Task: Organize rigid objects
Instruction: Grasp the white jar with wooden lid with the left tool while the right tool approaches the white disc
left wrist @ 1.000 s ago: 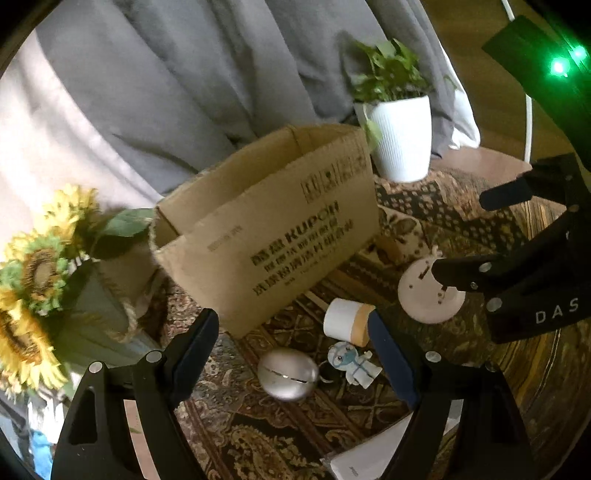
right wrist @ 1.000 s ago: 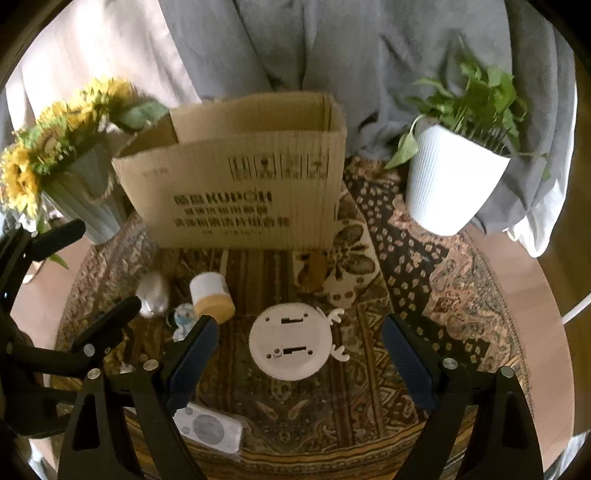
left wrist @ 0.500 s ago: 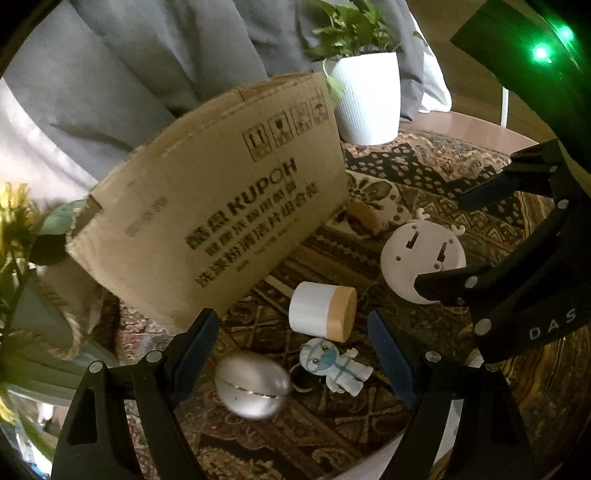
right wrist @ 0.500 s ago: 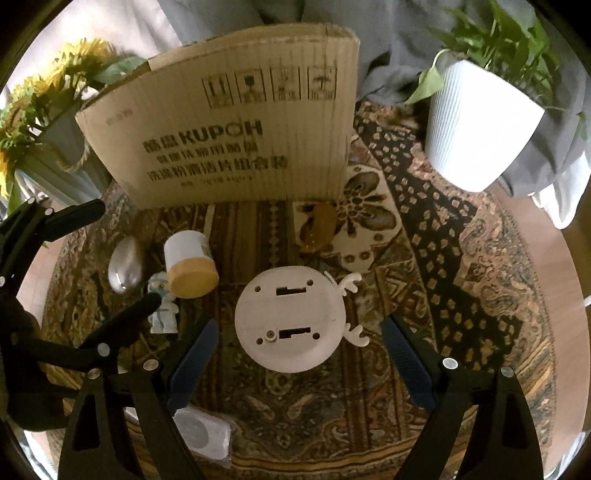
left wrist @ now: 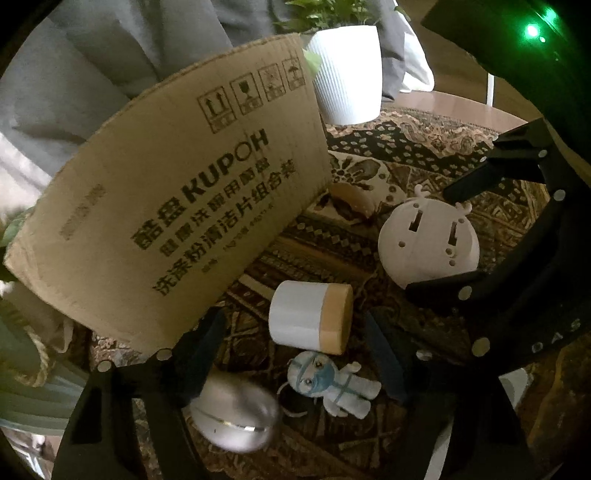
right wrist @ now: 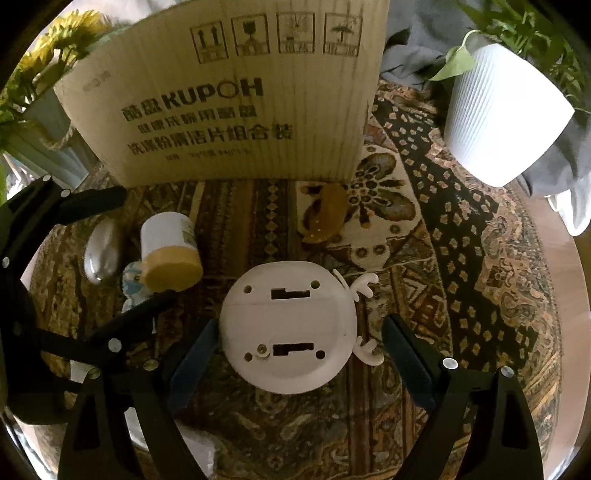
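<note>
Left wrist | left hand-held gripper [left wrist: 295, 354] closing, holds nothing | jar [left wrist: 310, 317] between.

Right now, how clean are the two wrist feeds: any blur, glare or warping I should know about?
Left wrist view: dim, the silver egg-shaped case smeared by blur, a green light flaring top right. Right wrist view: sharper, the round white deer-antler device crisp; fisheye bows the cardboard box.

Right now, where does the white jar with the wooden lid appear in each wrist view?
Left wrist view: white jar lies on its side at centre, between the gripper fingers.
Right wrist view: jar at left, beside the silver egg.
Shared landmark: the cardboard box behind it.
</note>
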